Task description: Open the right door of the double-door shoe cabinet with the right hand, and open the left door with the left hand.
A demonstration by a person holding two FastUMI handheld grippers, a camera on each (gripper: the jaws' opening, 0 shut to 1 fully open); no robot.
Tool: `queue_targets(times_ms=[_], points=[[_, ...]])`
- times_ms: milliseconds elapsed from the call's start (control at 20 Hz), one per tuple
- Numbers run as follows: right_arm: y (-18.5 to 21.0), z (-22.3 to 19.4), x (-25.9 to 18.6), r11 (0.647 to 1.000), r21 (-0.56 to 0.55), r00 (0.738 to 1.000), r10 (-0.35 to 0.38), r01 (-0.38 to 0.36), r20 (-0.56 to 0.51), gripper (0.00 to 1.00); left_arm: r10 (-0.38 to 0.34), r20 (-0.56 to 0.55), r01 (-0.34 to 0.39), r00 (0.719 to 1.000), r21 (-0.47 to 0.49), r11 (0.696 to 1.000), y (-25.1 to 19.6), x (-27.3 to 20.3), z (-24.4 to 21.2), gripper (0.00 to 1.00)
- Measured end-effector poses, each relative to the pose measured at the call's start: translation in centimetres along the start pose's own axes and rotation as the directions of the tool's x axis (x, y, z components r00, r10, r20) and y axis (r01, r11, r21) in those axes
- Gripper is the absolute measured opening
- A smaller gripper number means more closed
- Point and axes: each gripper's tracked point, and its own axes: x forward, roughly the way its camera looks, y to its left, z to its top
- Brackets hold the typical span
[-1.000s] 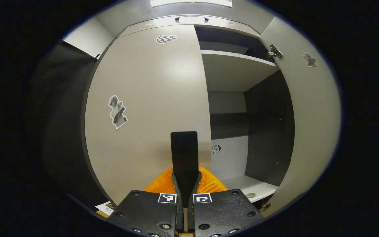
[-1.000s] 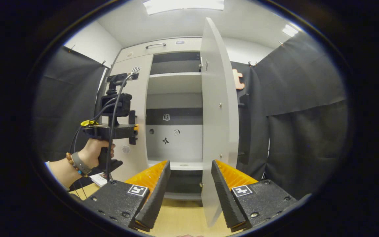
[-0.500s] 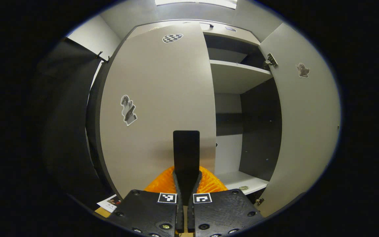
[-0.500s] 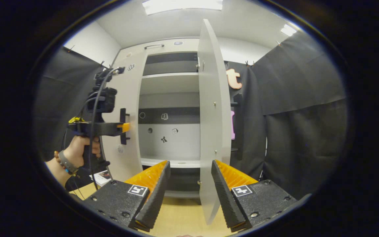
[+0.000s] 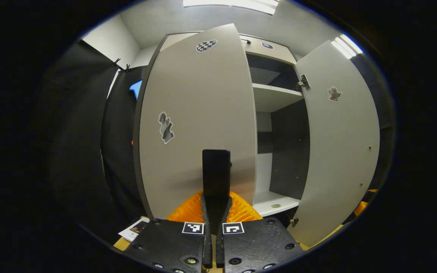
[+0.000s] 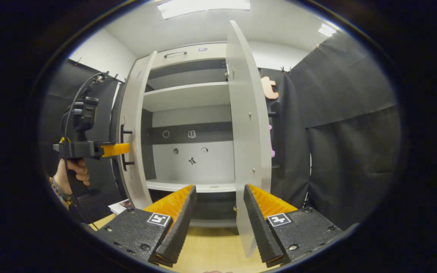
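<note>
Straight ahead of our left tool (image 5: 211, 212) stands the left door (image 5: 199, 121) of the shoe cabinet (image 6: 188, 113), and its dark handle (image 5: 216, 172) rises right between the tool's fingers, which are clamped on it. That door is swung partly out, with a checkered sticker (image 5: 206, 45) near its top and another sticker (image 5: 165, 127) on its face. Beyond its free edge we see the cabinet's inside, a pale shelf (image 5: 275, 96) high up and a bottom shelf (image 5: 275, 201) low down. Farther right hangs the right door (image 5: 336, 144), wide open, a hinge (image 5: 302, 81) at its upper corner.

Over on our right tool (image 6: 217, 212), the fingers stand well apart with nothing between them. Just ahead and a little right of the gap, the right door (image 6: 247, 132) shows edge-on, standing out from the cabinet. Far to this tool's left we catch the other tool (image 6: 118, 149), held by a hand (image 6: 75, 172), gripping the handle (image 6: 124, 148) of the left door (image 6: 135, 129). Between the two doors the open shelves (image 6: 186, 94) show, with small stickers (image 6: 192, 148) on the back panel. Below our fingers runs a light wooden floor (image 6: 214, 250), and a leaflet (image 6: 120, 206) lies near the left door's foot.
</note>
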Motion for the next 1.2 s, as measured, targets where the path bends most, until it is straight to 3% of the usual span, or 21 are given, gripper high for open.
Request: queue_targets(times_ms=[400, 950, 1050, 1200], points=[[0.9, -0.1, 0.8, 1.000, -0.001, 1.000, 0.027, -0.027, -0.007, 0.78, 0.020, 0.001, -0.020, 1.000, -0.003, 1.000, 3.9, -3.7, -0.1, 0.03], [2.6, -0.6, 1.8, 0.996, -0.028, 0.996, 0.080, -0.081, -0.024, 0.78, 0.198, 0.014, -0.198, 0.980, 0.067, 0.978, 13.3, -6.3, -0.3, 0.00], [2.5, -0.8, 1.9, 0.997, -0.033, 0.997, 0.074, -0.076, -0.033, 0.78, 0.149, 0.012, -0.149, 0.989, -0.009, 0.989, 13.4, -6.2, -0.7, 0.00], [2.4, -1.0, 1.7, 0.997, -0.040, 0.997, 0.064, -0.066, -0.047, 0.79, 0.102, 0.028, -0.102, 0.994, -0.014, 0.995, 14.6, -6.3, -0.5, 0.00]])
